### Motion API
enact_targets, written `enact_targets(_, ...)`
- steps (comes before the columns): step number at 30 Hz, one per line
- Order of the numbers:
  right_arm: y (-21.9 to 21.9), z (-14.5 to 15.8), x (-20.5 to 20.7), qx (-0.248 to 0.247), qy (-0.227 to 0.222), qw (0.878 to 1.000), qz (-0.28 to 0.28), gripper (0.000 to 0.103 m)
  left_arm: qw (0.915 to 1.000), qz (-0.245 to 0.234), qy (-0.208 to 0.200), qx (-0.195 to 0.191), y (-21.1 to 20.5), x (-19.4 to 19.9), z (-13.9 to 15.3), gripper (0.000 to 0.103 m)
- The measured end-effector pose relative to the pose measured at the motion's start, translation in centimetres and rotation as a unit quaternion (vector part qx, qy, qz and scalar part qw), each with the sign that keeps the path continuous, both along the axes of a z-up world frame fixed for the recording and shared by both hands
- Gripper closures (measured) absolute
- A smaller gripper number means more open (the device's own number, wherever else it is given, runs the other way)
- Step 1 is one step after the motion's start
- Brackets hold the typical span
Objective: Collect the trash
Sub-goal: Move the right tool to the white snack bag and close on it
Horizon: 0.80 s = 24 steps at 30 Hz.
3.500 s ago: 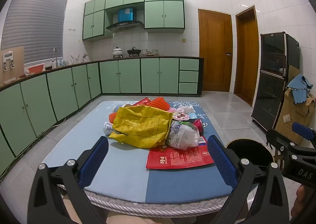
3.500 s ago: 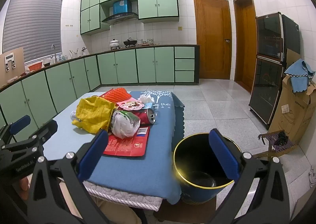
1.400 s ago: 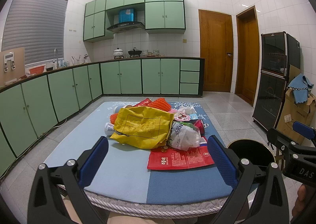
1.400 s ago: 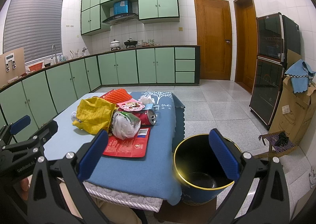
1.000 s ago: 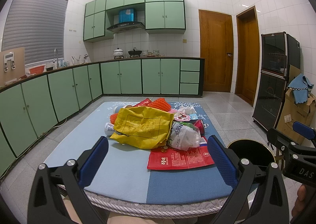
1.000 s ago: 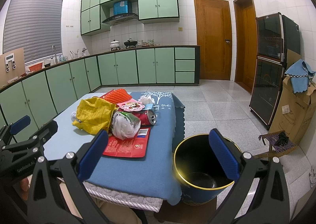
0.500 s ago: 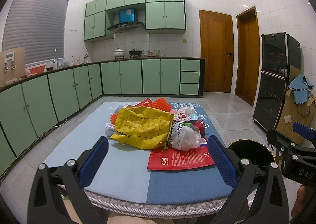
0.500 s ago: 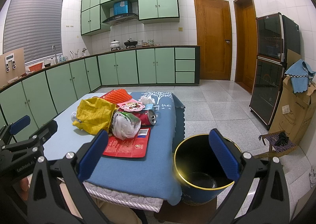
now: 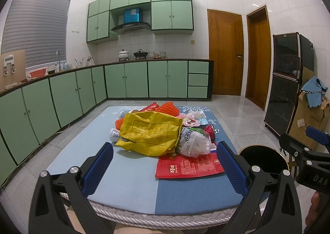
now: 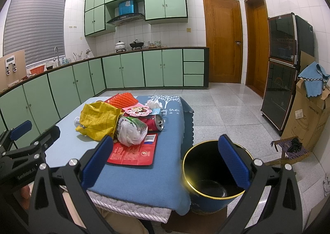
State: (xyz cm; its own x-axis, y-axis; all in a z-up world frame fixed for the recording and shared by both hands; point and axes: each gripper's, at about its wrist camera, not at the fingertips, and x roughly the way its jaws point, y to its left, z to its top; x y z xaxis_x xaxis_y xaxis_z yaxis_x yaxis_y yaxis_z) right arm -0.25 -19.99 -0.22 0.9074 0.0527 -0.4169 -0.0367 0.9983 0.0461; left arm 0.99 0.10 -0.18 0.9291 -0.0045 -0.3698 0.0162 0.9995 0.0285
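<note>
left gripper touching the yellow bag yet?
Apart. The left wrist view shows bare blue tabletop between the open left gripper and the yellow bag; nothing sits between its fingers.

Left gripper [image 9: 164,167] jaws wide, nothing btwn, yellow bag [image 9: 150,134] atop trash pile, blue table [image 9: 127,184], bin [image 9: 262,157] at right.
</note>
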Motion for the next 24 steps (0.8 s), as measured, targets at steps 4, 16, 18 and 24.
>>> enact_targets(4,0.2,0.0,0.7,0.001,0.006,1.0,0.003,0.005,0.9999,-0.009,0.005,0.001,1.0,0.5,0.0,0.006)
enact_targets(16,3.9,-0.4,8.2,0.003,0.051,0.998,0.03,0.005,0.9979,0.032,0.056,-0.003,6.6,7.6,-0.5,0.006)
enact_targets(18,4.7,-0.9,10.0,0.011,0.072,0.997,0.039,0.005,0.9967,0.046,0.066,0.003,8.0,9.5,-0.8,0.006)
enact_targets(24,7.2,-3.3,14.6,0.025,0.129,0.989,0.064,0.008,0.9908,0.099,0.09,-0.016,12.6,14.2,-2.6,0.006)
